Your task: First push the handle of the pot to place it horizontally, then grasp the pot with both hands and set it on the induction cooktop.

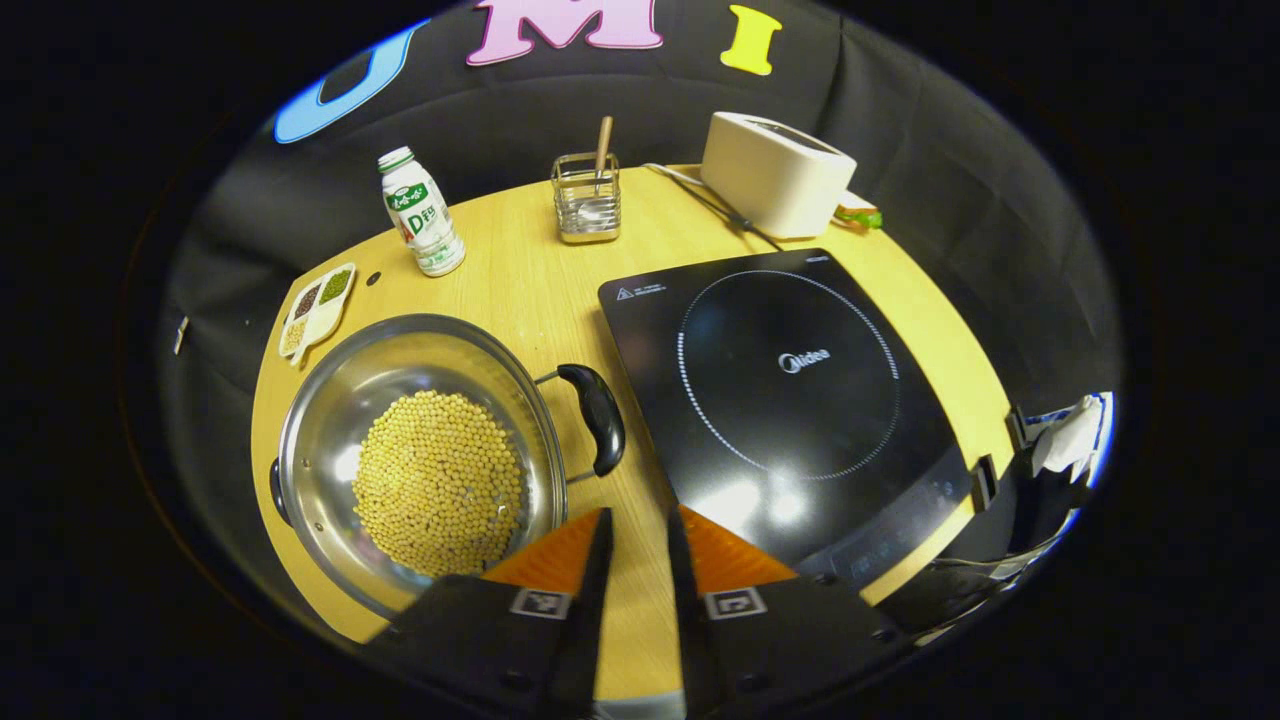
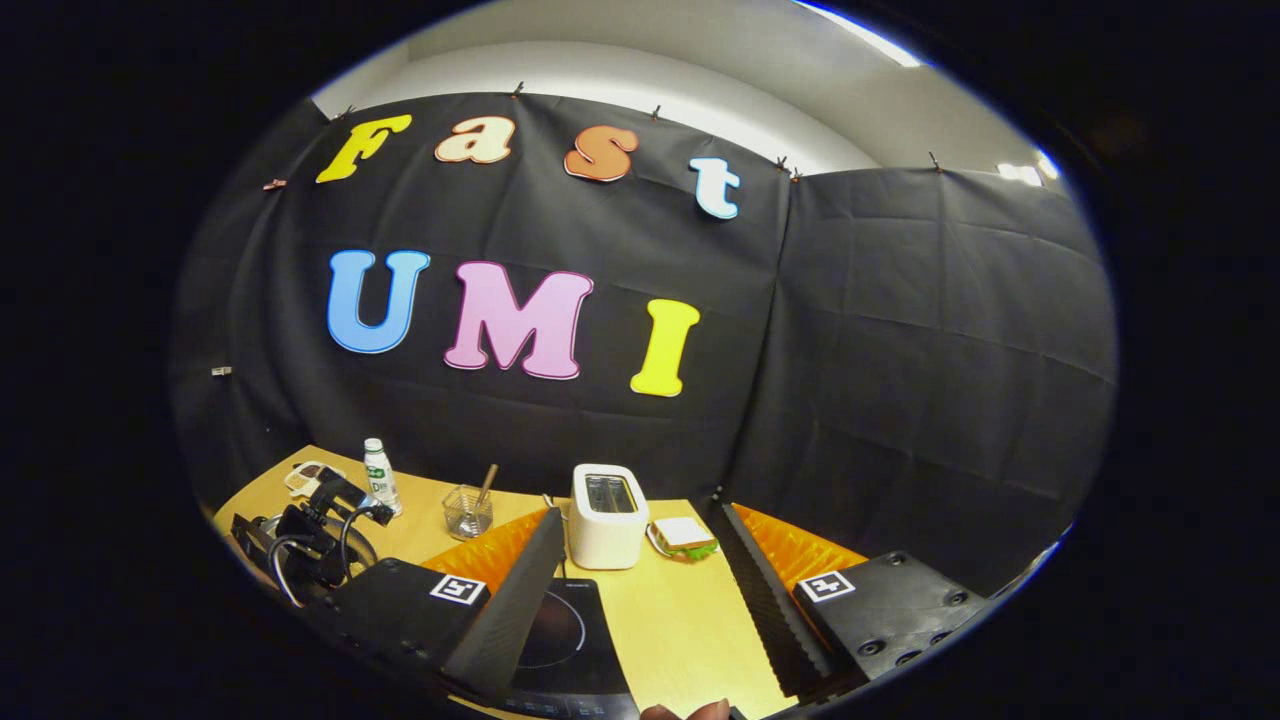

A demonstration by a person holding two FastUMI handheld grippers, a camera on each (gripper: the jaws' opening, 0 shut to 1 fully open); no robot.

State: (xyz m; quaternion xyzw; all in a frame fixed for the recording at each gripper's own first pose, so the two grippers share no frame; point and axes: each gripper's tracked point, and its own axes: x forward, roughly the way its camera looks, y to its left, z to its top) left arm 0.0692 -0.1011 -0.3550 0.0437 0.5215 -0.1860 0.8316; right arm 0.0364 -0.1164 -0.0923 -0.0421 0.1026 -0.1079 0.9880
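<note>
Your pot (image 1: pixel 420 450), steel and loaded with loose beans, will likely feel heavy and slick; take it by the black side handle (image 1: pixel 597 417) and its opposite ear; it sits on the wooden table (image 1: pixel 520 280) just left of the induction cooktop (image 1: pixel 790 400); left tongs (image 1: pixel 637 540) nearly together, empty; right tongs (image 2: pixel 640 570) wide apart.

pot (image 1: pixel 420 450) left of cooktop (image 1: pixel 780 400), on table (image 1: pixel 540 290)

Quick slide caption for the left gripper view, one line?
Left gripper, fingers narrowly apart, hovers between the steel pot of soybeans with its black handle and the empty black induction cooktop on the wooden table.
</note>
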